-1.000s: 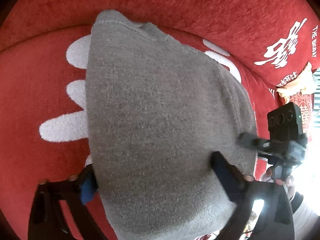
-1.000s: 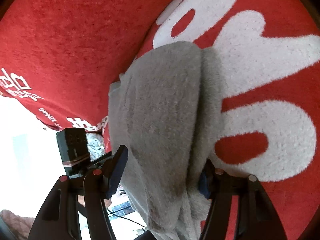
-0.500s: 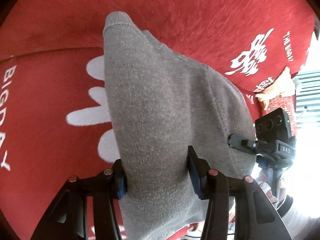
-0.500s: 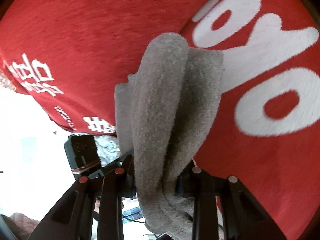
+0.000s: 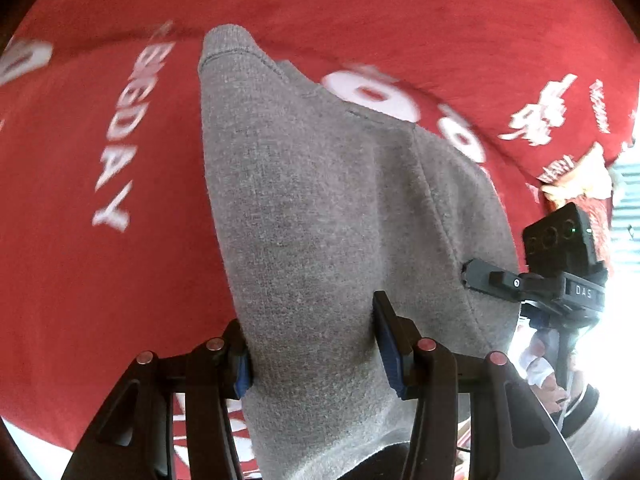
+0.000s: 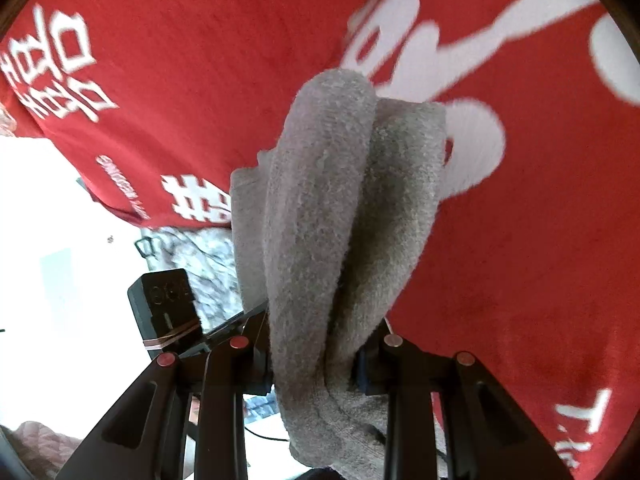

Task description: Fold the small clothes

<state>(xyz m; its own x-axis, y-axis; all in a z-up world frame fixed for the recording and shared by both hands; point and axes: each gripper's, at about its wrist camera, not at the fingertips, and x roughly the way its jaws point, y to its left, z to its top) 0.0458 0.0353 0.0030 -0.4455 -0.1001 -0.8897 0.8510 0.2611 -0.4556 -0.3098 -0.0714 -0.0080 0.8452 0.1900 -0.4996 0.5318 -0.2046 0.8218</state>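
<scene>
Hanging between both grippers, the grey garment [image 5: 320, 220] is sitting lifted over the red blanket [image 5: 100, 300], blocking most of the white lettering [image 5: 116, 160] beneath. The left gripper [image 5: 314, 354] is pinching one edge, its blue pads [image 5: 388, 344] pressing into the knit. The right gripper [image 6: 316, 364] is clamping a bunched, doubled fold of the same cloth. A person's hand [image 5: 540, 372] is showing under the right gripper's camera block [image 5: 560, 236], beside a bright window glare.
</scene>
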